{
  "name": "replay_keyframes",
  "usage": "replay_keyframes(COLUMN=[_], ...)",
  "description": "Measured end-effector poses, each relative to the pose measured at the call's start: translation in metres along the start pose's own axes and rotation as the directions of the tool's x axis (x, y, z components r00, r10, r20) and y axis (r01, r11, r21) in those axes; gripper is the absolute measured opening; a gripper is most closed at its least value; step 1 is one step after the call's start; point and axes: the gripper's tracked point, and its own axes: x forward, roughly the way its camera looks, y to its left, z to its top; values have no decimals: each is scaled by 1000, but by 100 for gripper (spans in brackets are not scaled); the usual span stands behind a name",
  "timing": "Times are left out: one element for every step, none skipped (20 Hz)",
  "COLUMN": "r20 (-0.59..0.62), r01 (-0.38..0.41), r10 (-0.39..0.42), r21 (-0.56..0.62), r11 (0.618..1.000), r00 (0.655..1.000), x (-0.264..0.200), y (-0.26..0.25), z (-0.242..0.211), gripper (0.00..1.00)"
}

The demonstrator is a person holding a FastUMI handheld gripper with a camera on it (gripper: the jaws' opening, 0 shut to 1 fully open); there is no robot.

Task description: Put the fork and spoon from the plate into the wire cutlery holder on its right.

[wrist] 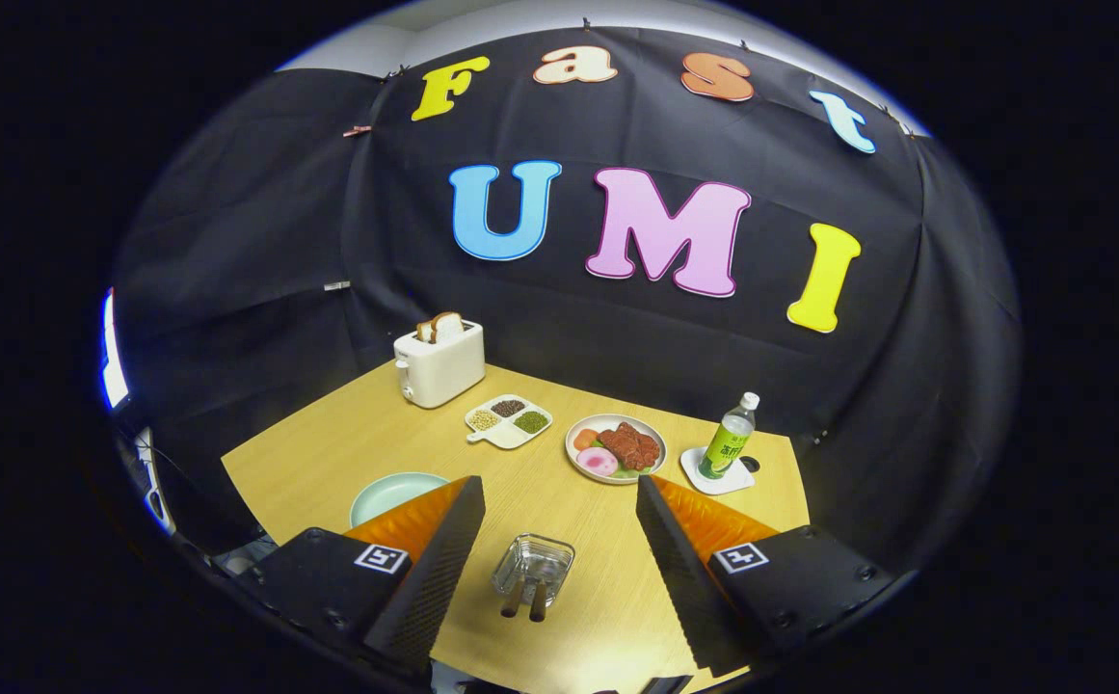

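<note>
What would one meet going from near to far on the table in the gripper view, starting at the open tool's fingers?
Open tool, nothing held → wire cutlery holder with two handles sticking out, between the fingers → plate of food → divided dish of beans → toaster with bread, by the wall.

Low in the frame, the wire cutlery holder (532, 569) sits on the surface (559, 482) between the spread fingers (432, 569), toaster (439, 361) upper left behind it.

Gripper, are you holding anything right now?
No. The gripper is open and its fingers hold nothing. The wire cutlery holder sits on the table between them, untouched.
</note>
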Motion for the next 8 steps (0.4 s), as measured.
replay_keyframes(r20=[-3,-6,-6,-4,-2,0,0,1], r01=[0,2,1,1,1,0,1,-2], r10=[0,-2,-1,-1,-1,0,-1,2], r21=[2,2,2,1,-2,-5,-6,-6], r11=[1000,1000,1000,1000,1000,1000,1000,1000], r00=[1000,1000,1000,1000,1000,1000,1000,1000], x=[0,-1,-2,-3,-3,-4,-4,-4], y=[1,0,-1,0,0,0,0,1], z=[-1,-1,-1,1,2,3,3,4], gripper=[99,99,99,99,99,99,99,99])
